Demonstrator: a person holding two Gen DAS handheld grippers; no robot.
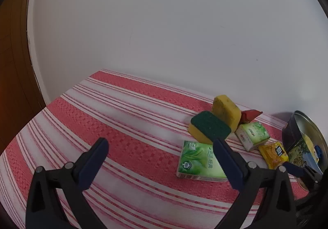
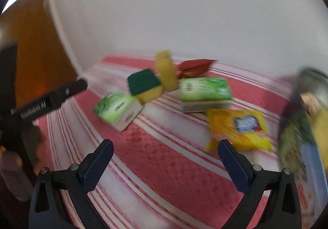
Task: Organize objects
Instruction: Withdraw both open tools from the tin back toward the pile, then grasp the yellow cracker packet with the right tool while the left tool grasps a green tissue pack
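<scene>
Sponges [image 1: 210, 127] number two, tissue packs [image 1: 199, 162] two, tin [image 1: 303, 138] one.

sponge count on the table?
2. One sponge lies green scrubber side up beside the near green tissue pack. The other sponge stands on edge just behind it, in front of the red packet. More may sit inside the tin.

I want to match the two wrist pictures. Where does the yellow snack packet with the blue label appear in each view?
Left wrist view: the yellow snack packet with the blue label lies low at the right, beside the round metal tin.
Right wrist view: the packet lies right of centre, blurred, just beyond the right finger.
Shared landmark: the green-topped yellow sponge.
</scene>
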